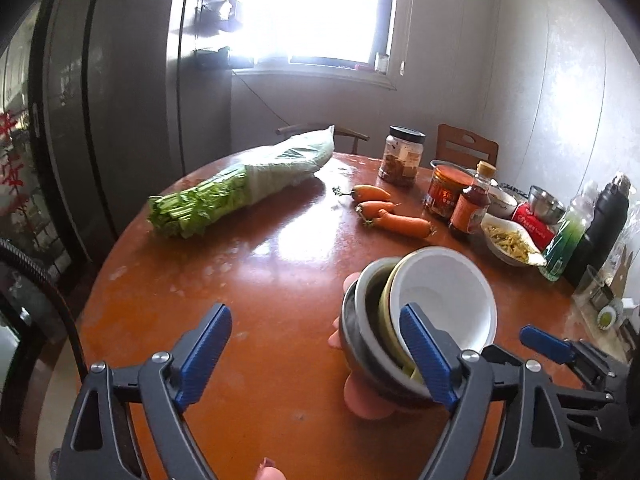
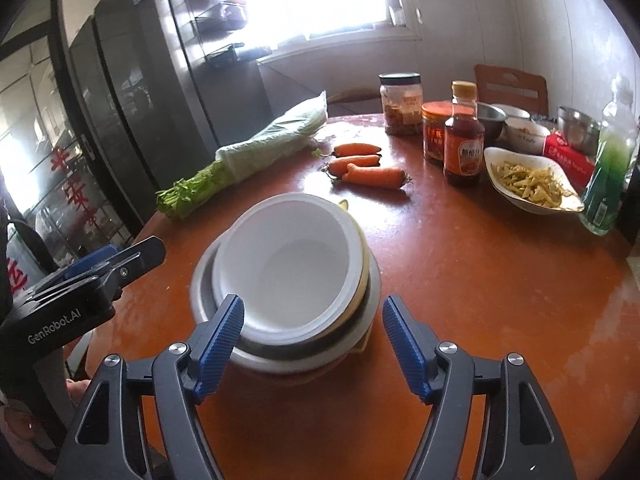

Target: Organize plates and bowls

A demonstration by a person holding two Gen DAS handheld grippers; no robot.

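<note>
A stack of nested bowls stands on the round orange table: a white bowl sits inside a yellow-green one, then a grey one and a dark one. Something pink shows under the stack. My right gripper is open just in front of the stack; its left finger overlaps the near rim and the right finger stands apart. My left gripper is open left of the stack, with only table between its fingers. Its right finger stands in front of the bowls.
A bagged bunch of celery and carrots lie at the far side. Jars, a sauce bottle, a dish of yellow strips, steel bowls, a green bottle and a black flask crowd the right.
</note>
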